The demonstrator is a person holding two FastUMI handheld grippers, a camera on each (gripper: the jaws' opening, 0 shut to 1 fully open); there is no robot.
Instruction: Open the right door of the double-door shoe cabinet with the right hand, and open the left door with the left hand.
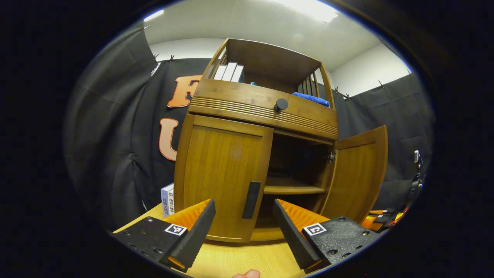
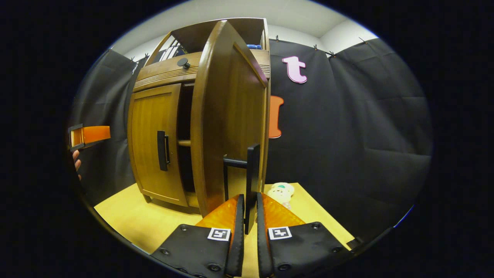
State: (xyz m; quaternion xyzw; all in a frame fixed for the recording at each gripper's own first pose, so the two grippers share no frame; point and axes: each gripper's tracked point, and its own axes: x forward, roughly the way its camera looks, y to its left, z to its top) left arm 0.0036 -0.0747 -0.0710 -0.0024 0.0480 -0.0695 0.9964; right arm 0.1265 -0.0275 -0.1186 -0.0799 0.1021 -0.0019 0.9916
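Right tool (image 2: pixel 247 210) clamps the open right door's handle (image 2: pixel 252 170) between its fingers.

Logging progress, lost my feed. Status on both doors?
Right gripper shut on right door handle, right door swung open. Left gripper open, short of left door handle; left door closed. Path clear.

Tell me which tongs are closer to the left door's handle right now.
Left. The left tongs sit open just in front of the left door's handle, not touching. The right tongs are clamped on the right door's handle.
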